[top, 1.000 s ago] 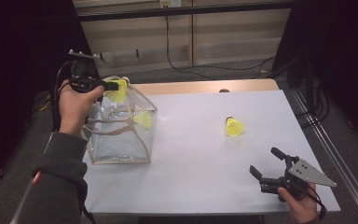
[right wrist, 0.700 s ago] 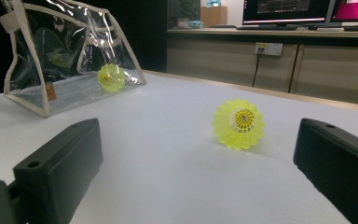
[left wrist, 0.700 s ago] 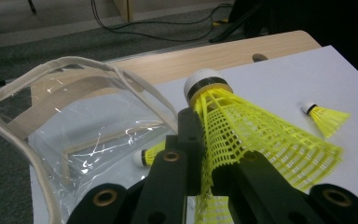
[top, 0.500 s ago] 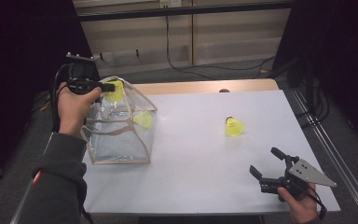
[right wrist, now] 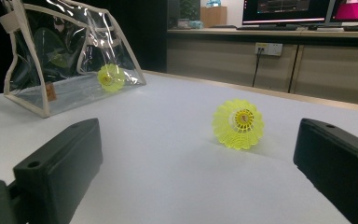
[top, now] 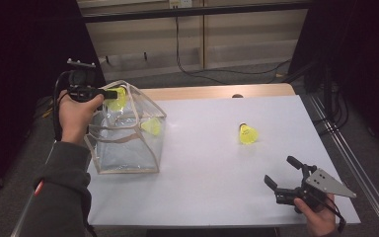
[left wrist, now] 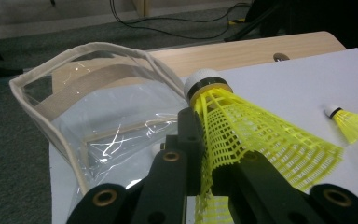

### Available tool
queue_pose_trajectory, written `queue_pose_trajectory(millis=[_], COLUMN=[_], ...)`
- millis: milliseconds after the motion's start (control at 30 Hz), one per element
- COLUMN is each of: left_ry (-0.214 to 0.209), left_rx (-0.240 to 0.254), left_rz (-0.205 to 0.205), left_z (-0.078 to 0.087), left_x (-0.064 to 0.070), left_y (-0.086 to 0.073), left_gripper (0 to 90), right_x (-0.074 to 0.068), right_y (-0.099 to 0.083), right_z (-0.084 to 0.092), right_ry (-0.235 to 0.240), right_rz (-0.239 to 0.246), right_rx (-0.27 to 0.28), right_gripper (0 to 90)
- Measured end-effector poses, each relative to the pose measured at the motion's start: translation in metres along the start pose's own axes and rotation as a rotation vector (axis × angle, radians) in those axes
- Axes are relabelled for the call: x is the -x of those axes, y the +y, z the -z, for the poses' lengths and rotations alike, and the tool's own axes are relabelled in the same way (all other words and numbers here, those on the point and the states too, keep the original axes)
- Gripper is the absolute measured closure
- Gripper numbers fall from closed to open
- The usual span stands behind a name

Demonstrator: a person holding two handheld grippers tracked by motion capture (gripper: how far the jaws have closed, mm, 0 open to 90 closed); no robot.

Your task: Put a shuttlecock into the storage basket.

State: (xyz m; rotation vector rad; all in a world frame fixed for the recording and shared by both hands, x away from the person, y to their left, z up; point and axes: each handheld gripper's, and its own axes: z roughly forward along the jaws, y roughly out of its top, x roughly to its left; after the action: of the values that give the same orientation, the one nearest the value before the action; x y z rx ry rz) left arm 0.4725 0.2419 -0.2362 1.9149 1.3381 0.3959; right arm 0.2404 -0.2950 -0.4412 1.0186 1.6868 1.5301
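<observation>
- Here, at the far left of the high view, the left gripper (top: 109, 93) has its fingers clamped on the skirt of a yellow shuttlecock (left wrist: 256, 135), holding it at the upper rim of the clear pouch (top: 128, 143); I judge the step in hand to be dropping it into the pouch.
- To do that well, carry the shuttlecock fully over the opening, inside the fabric-trimmed rim (left wrist: 51, 70), before easing the grip. In the left gripper view the cork tip points across the mouth of the pouch, so tilting it downward should help it fall in cork first rather than catch on the trim.
- The mesh skirt looks light and springy and is already squashed between the fingers; part them slowly so it does not flick sideways.
- The pouch walls are soft and lean inward, so pressing the rim could fold the opening shut. Hover, don't push.
- One shuttlecock in the pouch (top: 151, 126) already lies against the near wall; aim the drop behind it, toward the open middle.
- Further right, a third shuttlecock on the bench (top: 247, 134) lies on its side on the white bench (top: 212, 163), well apart from the pouch.
- At the right, the right gripper (top: 282, 174) rests low at the bench's near corner with its fingers wide apart and nothing between them, facing that shuttlecock; it would likely be the next pick.
</observation>
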Motion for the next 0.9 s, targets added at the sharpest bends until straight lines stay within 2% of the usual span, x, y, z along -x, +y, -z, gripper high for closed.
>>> queue_pose_trajectory(millis=[300,900], left_ry=[0.028,0.042], left_rx=[-0.004,0.004], left_rz=[0.006,0.033], left_z=[-0.0026,-0.0093], left_x=[-0.0048,-0.0087], left_y=[-0.0026,-0.0057], left_gripper=[87.0,86.9], right_x=[0.0004,0.0001], right_y=[0.0,-0.0001], right_z=[0.0002,0.0002], right_ry=[0.0,0.001], right_rz=[0.001,0.0], right_rx=[0.002,0.001], right_gripper=[1.2,1.2])
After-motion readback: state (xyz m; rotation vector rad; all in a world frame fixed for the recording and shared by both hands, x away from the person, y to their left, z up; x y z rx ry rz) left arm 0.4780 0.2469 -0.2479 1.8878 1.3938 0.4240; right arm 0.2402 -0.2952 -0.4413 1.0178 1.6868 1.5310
